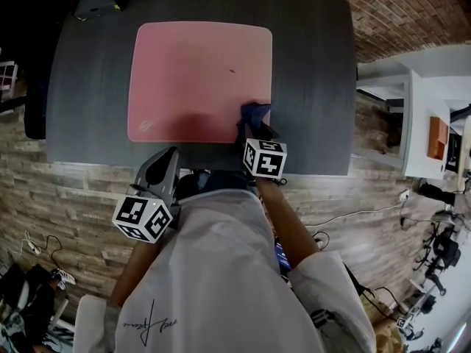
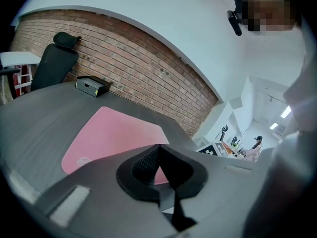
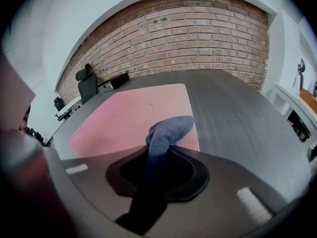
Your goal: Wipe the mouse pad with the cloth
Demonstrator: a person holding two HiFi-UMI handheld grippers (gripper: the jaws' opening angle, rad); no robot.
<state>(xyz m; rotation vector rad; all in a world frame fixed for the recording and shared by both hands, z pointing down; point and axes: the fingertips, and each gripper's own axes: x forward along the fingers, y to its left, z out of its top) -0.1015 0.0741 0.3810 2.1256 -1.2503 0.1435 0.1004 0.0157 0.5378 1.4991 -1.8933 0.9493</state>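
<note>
A pink mouse pad [image 1: 199, 79] lies on the dark grey table [image 1: 316, 87]; it also shows in the left gripper view [image 2: 114, 135] and the right gripper view [image 3: 133, 115]. My right gripper [image 1: 254, 127] is shut on a blue cloth [image 1: 252, 115] at the pad's near right corner. The cloth [image 3: 166, 133] sticks out forward from between the jaws and hangs over the pad. My left gripper [image 1: 163, 160] is shut with nothing in it, held off the table's near edge, below the pad's near left part; its tips [image 2: 157, 150] meet.
A grey box [image 1: 97, 2] sits at the table's far left corner, seen as a dark box [image 2: 92, 86] near the brick wall. A black office chair [image 2: 52, 63] stands at the left. A white desk [image 1: 427, 123] lies to the right. Cables run on the wood floor.
</note>
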